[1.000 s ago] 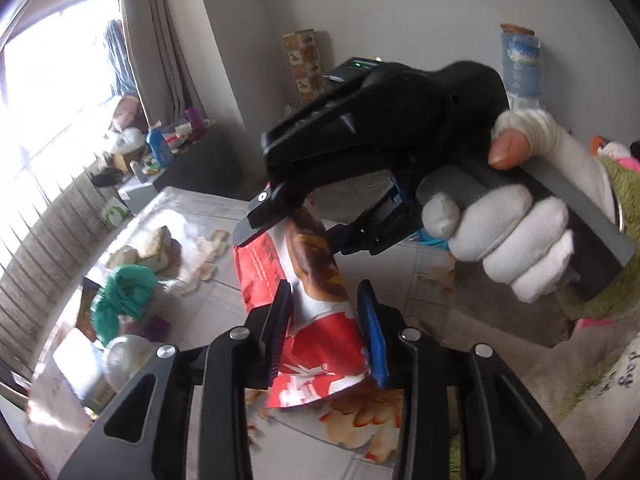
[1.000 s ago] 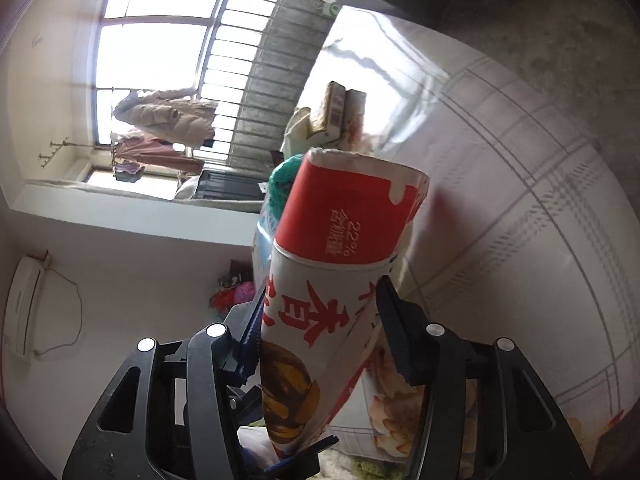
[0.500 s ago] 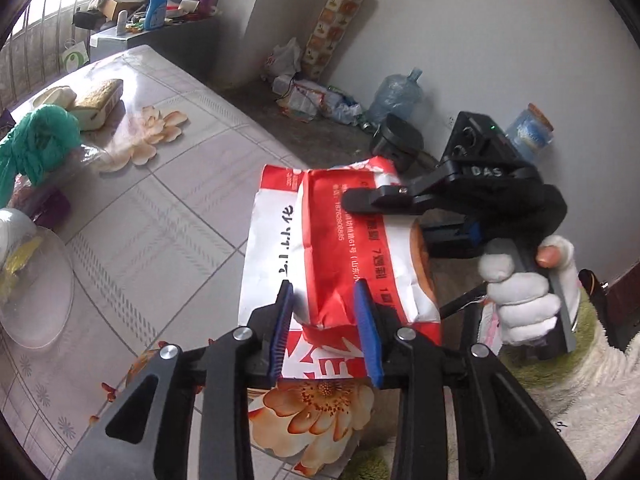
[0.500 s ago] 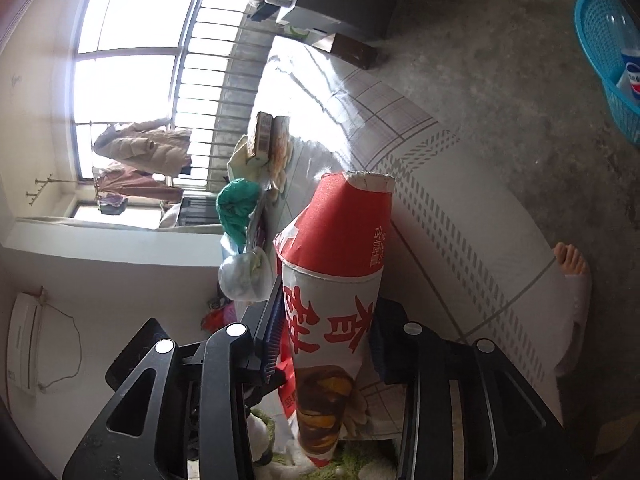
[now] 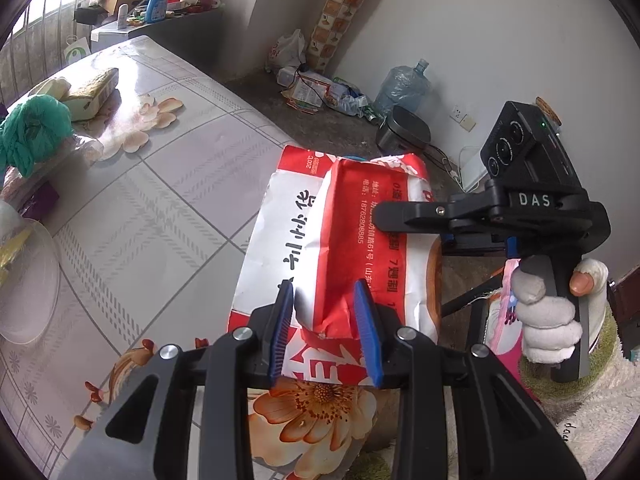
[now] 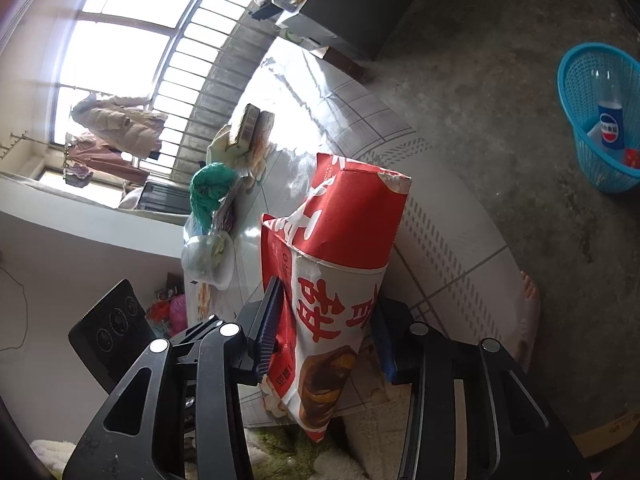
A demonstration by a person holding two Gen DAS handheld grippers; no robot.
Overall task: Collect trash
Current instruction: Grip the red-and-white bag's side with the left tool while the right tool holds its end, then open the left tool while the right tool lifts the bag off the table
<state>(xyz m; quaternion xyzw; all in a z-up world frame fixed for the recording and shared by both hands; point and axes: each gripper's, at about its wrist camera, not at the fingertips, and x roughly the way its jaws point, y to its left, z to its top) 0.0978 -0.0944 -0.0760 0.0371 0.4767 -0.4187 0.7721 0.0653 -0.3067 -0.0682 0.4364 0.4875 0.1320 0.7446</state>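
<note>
A red and white paper bag (image 5: 344, 240) with printed characters is held above the table edge by both grippers. My left gripper (image 5: 326, 320) is shut on a crumpled fold at its near end. My right gripper (image 6: 326, 320) is shut on the same bag (image 6: 340, 264); it also shows in the left wrist view (image 5: 404, 216), clamped on the bag's right side, held by a white-gloved hand. A blue mesh basket (image 6: 600, 116) with a Pepsi bottle in it stands on the floor at the right.
The table (image 5: 160, 184) has a glossy tiled, flowered cover. On its far left lie a green cloth bundle (image 5: 32, 132), a yellowish box (image 5: 90, 88) and a clear plastic lid (image 5: 24, 280). Litter (image 5: 320, 88), a water jug (image 5: 400, 88) and a black appliance (image 5: 404, 132) sit on the floor.
The bag has swung from near upright to lying flatter over the table edge. The left gripper's view turned toward the wall and floor. The blue basket came further into the right wrist view.
</note>
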